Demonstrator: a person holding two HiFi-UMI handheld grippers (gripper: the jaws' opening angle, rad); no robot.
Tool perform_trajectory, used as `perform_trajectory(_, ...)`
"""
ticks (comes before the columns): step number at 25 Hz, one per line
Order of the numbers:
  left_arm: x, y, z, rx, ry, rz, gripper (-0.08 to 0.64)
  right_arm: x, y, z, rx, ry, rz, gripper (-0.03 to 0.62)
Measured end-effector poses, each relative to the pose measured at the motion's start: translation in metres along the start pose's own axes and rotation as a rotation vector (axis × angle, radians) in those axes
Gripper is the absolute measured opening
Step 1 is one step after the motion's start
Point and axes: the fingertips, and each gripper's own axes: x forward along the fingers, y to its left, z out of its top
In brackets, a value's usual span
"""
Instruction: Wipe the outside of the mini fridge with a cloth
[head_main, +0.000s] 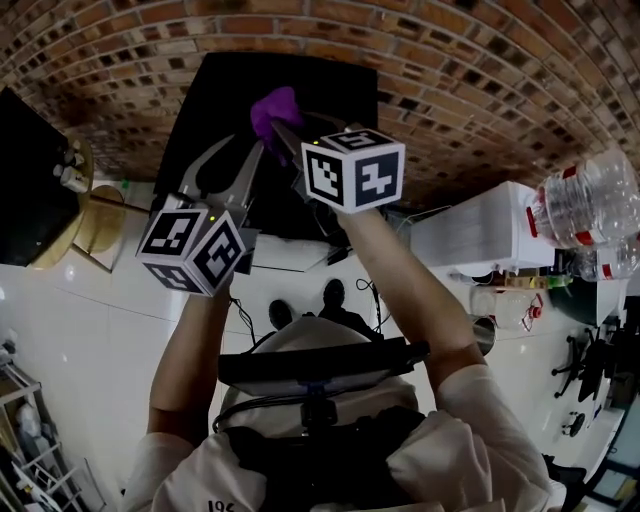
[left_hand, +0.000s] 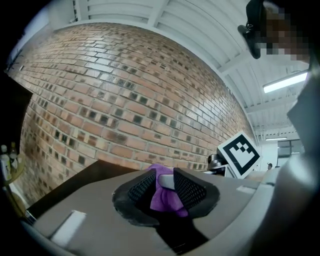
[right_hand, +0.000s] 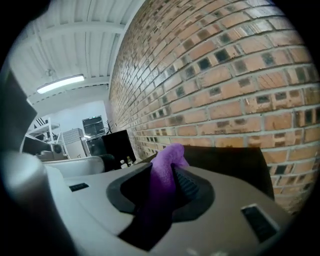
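The black mini fridge (head_main: 330, 85) stands against the brick wall, straight ahead of both raised grippers. My right gripper (head_main: 283, 128) is shut on a purple cloth (head_main: 275, 108), which bunches out past its tips just in front of the fridge. In the right gripper view the cloth (right_hand: 167, 165) runs up between the pads of the gripper (right_hand: 167, 185), with the fridge's dark top (right_hand: 235, 160) behind. My left gripper (head_main: 237, 155) sits close on the left, jaws apart. In the left gripper view the cloth (left_hand: 165, 192) shows in the gap of that gripper (left_hand: 162, 187), and the pads do not press on it.
The brick wall (head_main: 470, 70) fills the background. A black cabinet (head_main: 30, 200) and a round wooden table (head_main: 95, 215) with small bottles are at the left. A white box (head_main: 480, 235) and clear plastic bottles (head_main: 590, 205) are at the right. White floor lies below.
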Motion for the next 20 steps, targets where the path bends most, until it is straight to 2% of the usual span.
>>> perform_trajectory(4,0.000,0.013,0.000,-0.002,0.019,0.009,0.126,0.021,-0.002,-0.005,-0.032,0.016,-0.071,0.135)
perform_trajectory(8,0.001,0.017,0.001,0.001,0.036,0.000,0.135,0.022,-0.003,-0.004,-0.020,0.005,-0.084,0.149)
perform_trajectory(10,0.001,0.019,-0.001,0.007,0.057,-0.003,0.138,0.011,-0.007,0.002,-0.020,-0.019,-0.087,0.267)
perform_trajectory(16,0.021,0.015,-0.022,0.077,0.207,-0.001,0.241,-0.036,-0.048,0.006,-0.081,-0.037,-0.179,0.267)
perform_trajectory(20,0.047,0.014,-0.037,0.165,0.315,0.050,0.287,-0.052,-0.074,-0.005,-0.106,-0.023,-0.215,0.267)
